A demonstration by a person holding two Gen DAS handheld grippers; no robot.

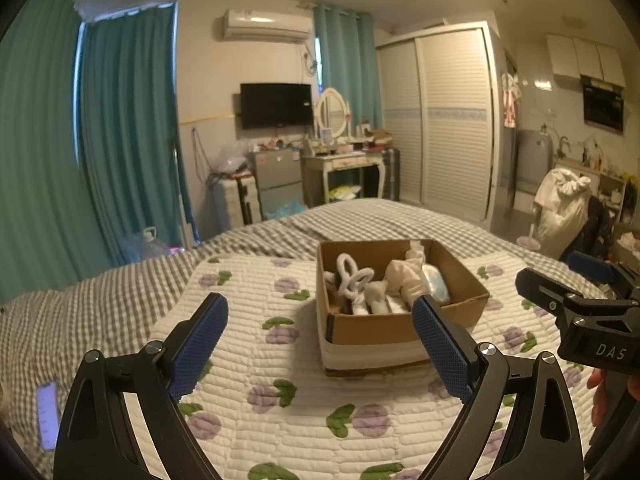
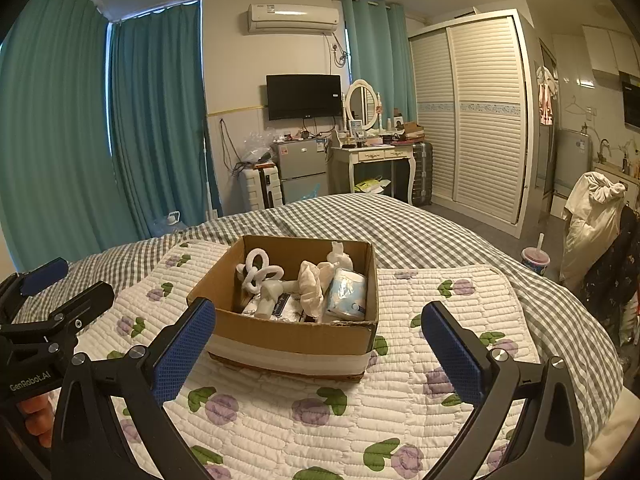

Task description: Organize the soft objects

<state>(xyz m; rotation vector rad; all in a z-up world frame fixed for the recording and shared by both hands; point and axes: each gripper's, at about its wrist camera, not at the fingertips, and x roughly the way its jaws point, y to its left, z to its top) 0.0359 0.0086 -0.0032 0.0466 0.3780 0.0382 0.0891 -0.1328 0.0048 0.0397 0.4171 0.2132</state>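
A cardboard box (image 1: 380, 330) (image 2: 292, 338) stands on a white quilt with purple flowers (image 1: 280, 380) (image 2: 320, 412). In it lie soft things: a white looped plush piece (image 1: 352, 276) (image 2: 260, 270), a cream cloth bundle (image 1: 404, 276) (image 2: 312, 280) and a pale blue tissue pack (image 1: 436, 282) (image 2: 346, 292). My left gripper (image 1: 320, 320) is open and empty, held in front of the box. My right gripper (image 2: 318, 326) is open and empty, also in front of the box. Each shows at the edge of the other's view.
The quilt lies on a grey checked bed (image 1: 100, 300) (image 2: 440, 232). A phone (image 1: 47, 414) lies at the bed's left. Beyond are teal curtains (image 2: 80, 120), a fridge (image 2: 302, 170), a dressing table (image 2: 378, 156), a wardrobe (image 2: 476, 112) and a cup (image 2: 535, 260).
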